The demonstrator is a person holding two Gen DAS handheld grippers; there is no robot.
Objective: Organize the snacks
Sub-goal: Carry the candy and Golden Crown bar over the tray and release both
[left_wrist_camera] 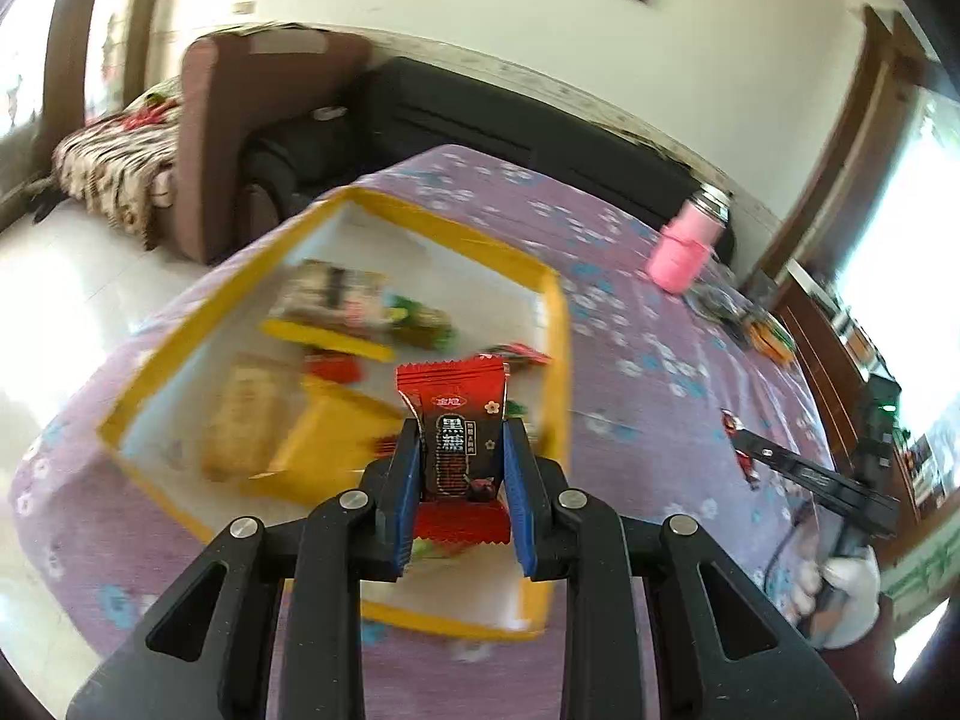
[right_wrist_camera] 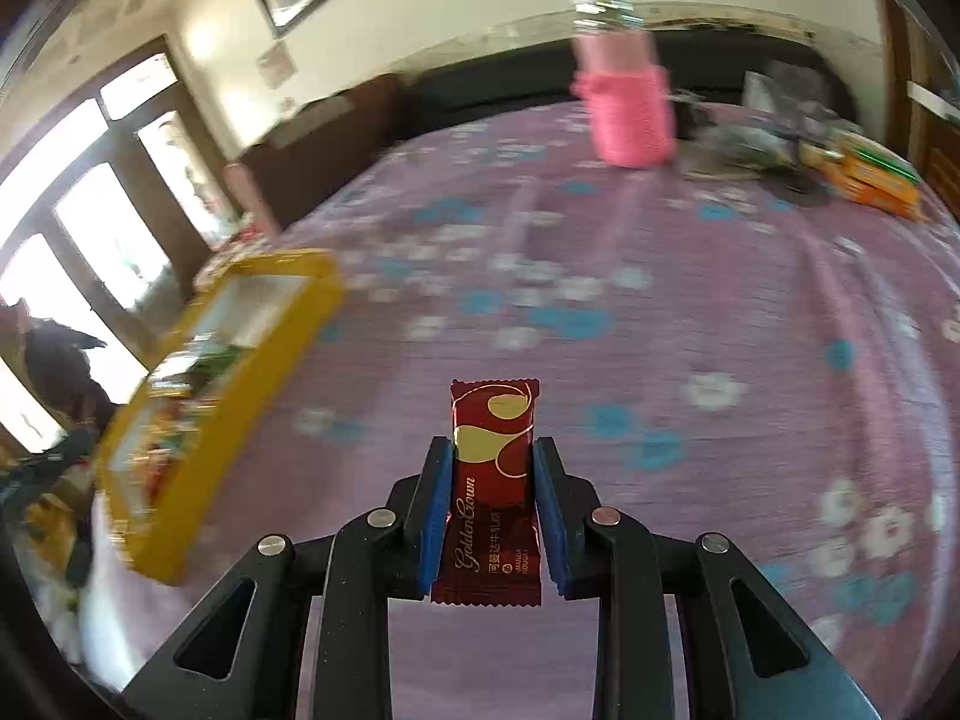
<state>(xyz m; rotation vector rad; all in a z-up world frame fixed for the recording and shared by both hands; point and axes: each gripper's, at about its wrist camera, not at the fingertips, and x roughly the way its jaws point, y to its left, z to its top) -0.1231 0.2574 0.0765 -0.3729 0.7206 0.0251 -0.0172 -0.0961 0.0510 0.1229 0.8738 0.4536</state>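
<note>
My left gripper (left_wrist_camera: 461, 429) is shut on a red and black candy packet (left_wrist_camera: 457, 420) and holds it over the near right part of a yellow-rimmed tray (left_wrist_camera: 180, 324). The tray holds several blurred snack packets. My right gripper (right_wrist_camera: 493, 450) is shut on a dark red Golden Crown nougat bar (right_wrist_camera: 493, 480) and holds it above the purple flowered tablecloth (right_wrist_camera: 660, 312). The yellow tray (right_wrist_camera: 276, 348) lies to its left. In the left wrist view the right gripper (left_wrist_camera: 744, 450) shows at the right with a small red packet in its tips.
A pink-sleeved bottle (left_wrist_camera: 684, 252) (right_wrist_camera: 627, 102) stands at the table's far side. Orange and green packets (right_wrist_camera: 870, 177) and dark wrappers (right_wrist_camera: 750, 144) lie at the far right. A brown sofa (left_wrist_camera: 240, 120) and a dark bench (left_wrist_camera: 510, 126) stand beyond the table.
</note>
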